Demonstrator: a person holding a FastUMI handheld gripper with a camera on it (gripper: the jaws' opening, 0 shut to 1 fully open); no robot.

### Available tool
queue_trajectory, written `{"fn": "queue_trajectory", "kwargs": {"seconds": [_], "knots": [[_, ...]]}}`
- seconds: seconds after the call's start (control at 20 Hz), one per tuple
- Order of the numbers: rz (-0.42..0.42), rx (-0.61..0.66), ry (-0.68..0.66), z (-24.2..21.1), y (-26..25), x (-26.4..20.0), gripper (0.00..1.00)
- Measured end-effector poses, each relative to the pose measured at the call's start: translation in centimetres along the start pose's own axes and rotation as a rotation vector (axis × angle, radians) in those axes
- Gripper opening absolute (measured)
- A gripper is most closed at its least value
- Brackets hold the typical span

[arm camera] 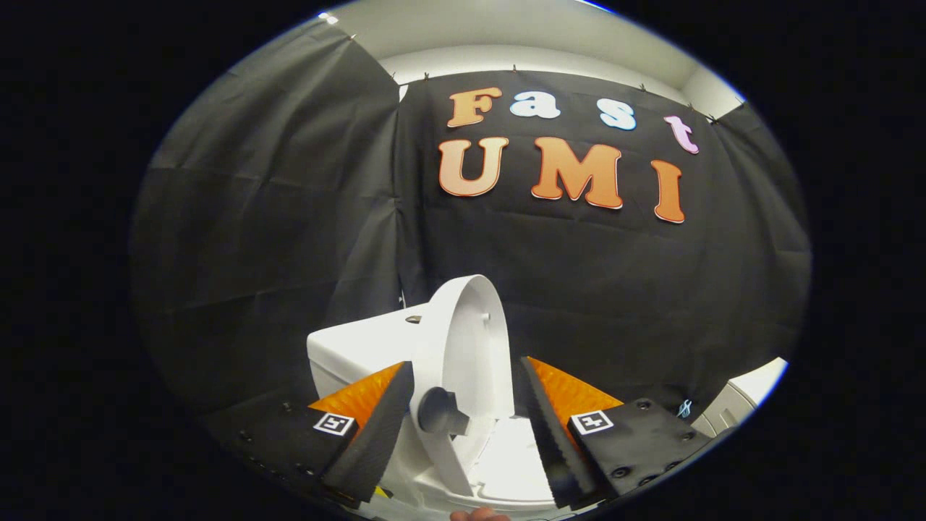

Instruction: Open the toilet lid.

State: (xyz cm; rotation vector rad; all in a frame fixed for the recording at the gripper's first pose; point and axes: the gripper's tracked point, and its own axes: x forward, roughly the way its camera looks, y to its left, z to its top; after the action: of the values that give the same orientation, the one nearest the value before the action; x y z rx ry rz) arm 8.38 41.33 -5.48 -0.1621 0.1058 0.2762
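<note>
A: What is in front of the gripper (463, 427)?

B: A white toilet (347, 351) against a black cloth wall. Its lid (470, 340) is raised and seen nearly edge-on, standing close to upright, with its hollow underside turned toward the far finger side. A small round bumper (438, 411) sticks out from the lid low down, near the left finger.

A: Is the gripper holding the lid?

B: It does not look so. The two fingers are spread well apart, with the lid standing in the gap between them and just beyond the tips. The left finger lies very near the lid's edge, though I cannot tell whether it touches. The right finger is clearly apart from it. Nothing is clamped.

A: So how far along is the job?

B: By my judgement it is nearly or wholly done: the lid is already up. What may be left is only to make sure it rests back steadily, then draw the gripper away.

A: Anything inside the bowl?

B: The bowl (510, 463) opens below the lid, between the fingers. Its inside is bright and washed out, so I cannot tell whether it holds water. Nothing else is seen in it
</note>
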Motion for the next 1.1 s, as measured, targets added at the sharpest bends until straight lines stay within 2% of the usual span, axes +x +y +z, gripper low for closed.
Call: {"fn": "queue_trajectory", "kwargs": {"seconds": [0.3, 0.6, 0.75, 1.1], "knots": [[-0.073, 0.015, -0.033, 1.4, -7.7, -2.5, 0.93], [-0.096, -0.015, -0.065, 2.6, -12.1, -5.5, 0.93], [-0.071, 0.011, -0.085, 2.8, -13.3, -6.7, 0.93], [-0.142, 0.102, -0.084, 1.4, -18.8, -9.4, 0.93]]}}
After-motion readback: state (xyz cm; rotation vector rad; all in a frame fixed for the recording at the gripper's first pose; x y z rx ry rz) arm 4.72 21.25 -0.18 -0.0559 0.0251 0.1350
